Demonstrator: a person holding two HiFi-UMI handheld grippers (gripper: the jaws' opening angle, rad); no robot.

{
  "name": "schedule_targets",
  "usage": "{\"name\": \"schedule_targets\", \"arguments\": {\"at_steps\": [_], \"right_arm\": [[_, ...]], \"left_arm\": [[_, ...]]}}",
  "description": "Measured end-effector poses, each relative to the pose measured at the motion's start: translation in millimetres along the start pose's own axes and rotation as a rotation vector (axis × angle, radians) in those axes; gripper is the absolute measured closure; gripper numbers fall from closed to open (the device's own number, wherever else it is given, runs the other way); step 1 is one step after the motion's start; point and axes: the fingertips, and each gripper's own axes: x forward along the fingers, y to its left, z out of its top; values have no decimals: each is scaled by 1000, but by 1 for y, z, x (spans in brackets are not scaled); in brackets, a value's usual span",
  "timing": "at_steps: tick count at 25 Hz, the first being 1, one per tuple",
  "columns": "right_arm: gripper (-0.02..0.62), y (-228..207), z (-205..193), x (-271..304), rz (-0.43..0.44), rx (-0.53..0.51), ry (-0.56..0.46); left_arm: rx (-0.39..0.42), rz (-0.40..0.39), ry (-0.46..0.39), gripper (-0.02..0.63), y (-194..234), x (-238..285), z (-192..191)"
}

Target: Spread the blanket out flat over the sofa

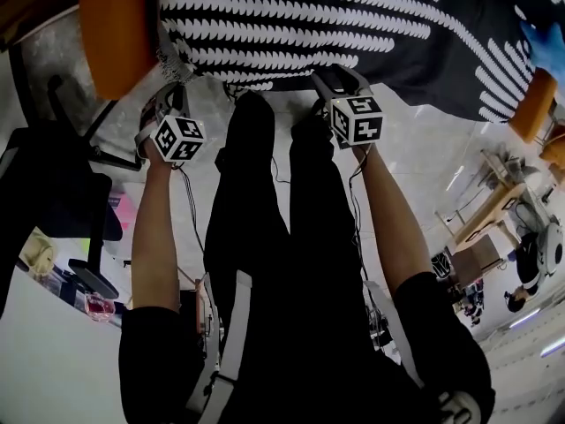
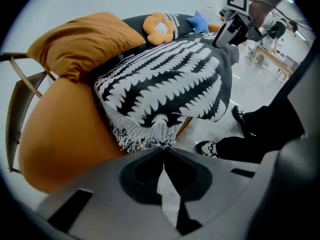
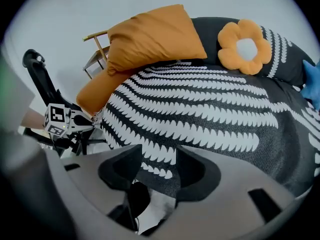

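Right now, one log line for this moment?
left gripper: shut on blanket fringe | right gripper: open at blanket edge | blanket: draped over sofa

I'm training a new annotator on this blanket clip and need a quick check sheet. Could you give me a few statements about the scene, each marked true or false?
1. The left gripper has its fingers closed at the fringed edge of the blanket. True; it seems to pinch the fringe.
2. The right gripper is clamped shut. False: its fingers stand apart, with the blanket's edge showing between them.
3. A flower cushion rests at the back of the sofa. True.
4. The blanket is plain orange. False: it is black with white patterned stripes; the sofa and the pillow are orange.
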Motion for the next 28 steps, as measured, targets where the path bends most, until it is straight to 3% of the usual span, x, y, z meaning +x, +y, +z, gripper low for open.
{"name": "schedule_targets", "arguments": {"at_steps": [4, 7, 11, 13, 15, 18, 21, 25, 28], "right_arm": [[376, 3, 2, 1, 4, -7, -1], [376, 4, 2, 0, 5, -9, 0], [375, 1, 0, -2, 4, -7, -2], [374, -1, -3, -3, 0, -7, -2], [374, -3, -8, -3, -5, -1, 2], [374, -1, -14, -2, -10, 7, 4], [375, -2, -18, -2, -13, 15, 10], [375, -11, -16, -3, -22, 36, 7], [374, -16, -19, -5, -38, 61, 1]], "left_arm": [[-78, 32, 69, 578, 13, -2, -32], [-205, 75, 107, 578, 23, -3, -54], [-367, 198, 153, 577, 45, -10, -81], [-421, 202, 135, 570, 44, -15, -85], [-371, 160, 82, 521, 30, -17, -74], [-181, 86, 3, 425, 3, -10, -42], [-75, 52, -58, 355, -8, 3, 5], [16, 12, -106, 310, -8, 24, 66], [109, -64, -70, 301, -18, 46, 83]]}}
